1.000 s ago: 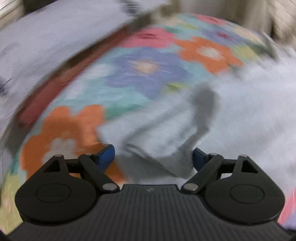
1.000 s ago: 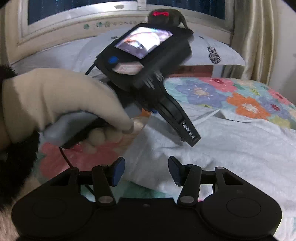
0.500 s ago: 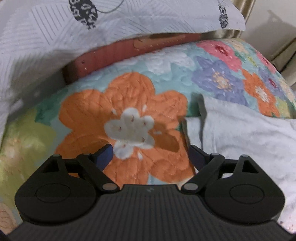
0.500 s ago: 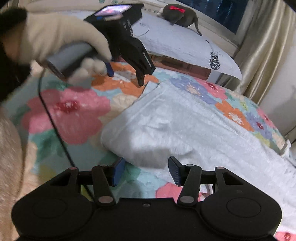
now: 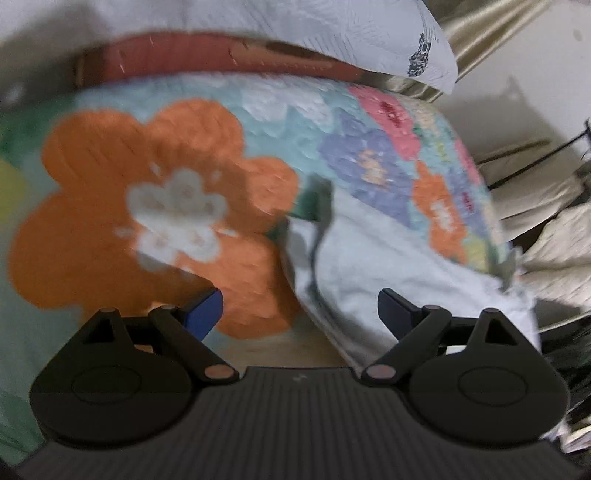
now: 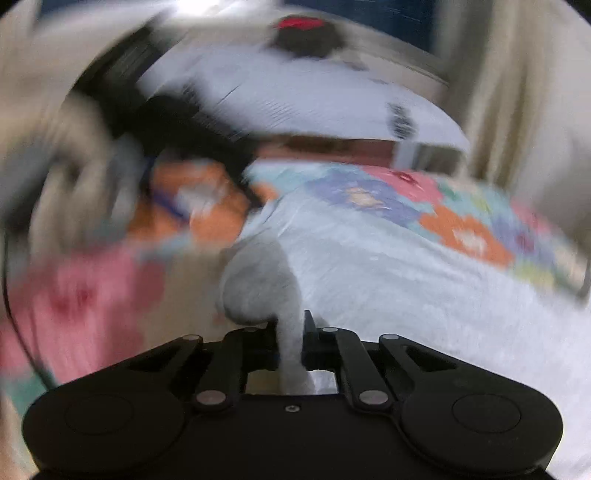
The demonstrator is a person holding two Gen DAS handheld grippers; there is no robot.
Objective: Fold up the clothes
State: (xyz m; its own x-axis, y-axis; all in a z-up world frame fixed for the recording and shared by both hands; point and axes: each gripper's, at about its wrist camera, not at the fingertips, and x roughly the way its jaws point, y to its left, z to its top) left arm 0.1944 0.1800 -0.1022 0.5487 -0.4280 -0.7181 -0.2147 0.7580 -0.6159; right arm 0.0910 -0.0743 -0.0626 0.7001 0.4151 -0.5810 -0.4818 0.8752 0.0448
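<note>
A pale grey-white garment (image 6: 388, 280) lies spread on a flowered quilt (image 6: 469, 236). My right gripper (image 6: 291, 332) is shut on a bunched fold of the garment's near edge, which rises between the jaws. The right wrist view is heavily blurred. In the left wrist view the garment (image 5: 388, 266) lies at right, its corner just ahead of my left gripper (image 5: 299, 312). The left gripper is open and empty, low over the quilt (image 5: 177, 192). The left gripper and the gloved hand holding it (image 6: 74, 155) show blurred at the left of the right wrist view.
A white pillow (image 5: 332, 26) lies at the head of the bed, over a red-brown headboard (image 5: 207, 55). Beige curtains (image 6: 517, 92) hang at the right. A dark plush toy with a red bow (image 6: 306, 33) sits on the sill. Dark cables and bedding (image 5: 546, 206) lie beyond the bed's right edge.
My right gripper has dropped to the garment's near edge and shut on it. My left gripper, still open, has shifted slightly right toward the garment's corner.
</note>
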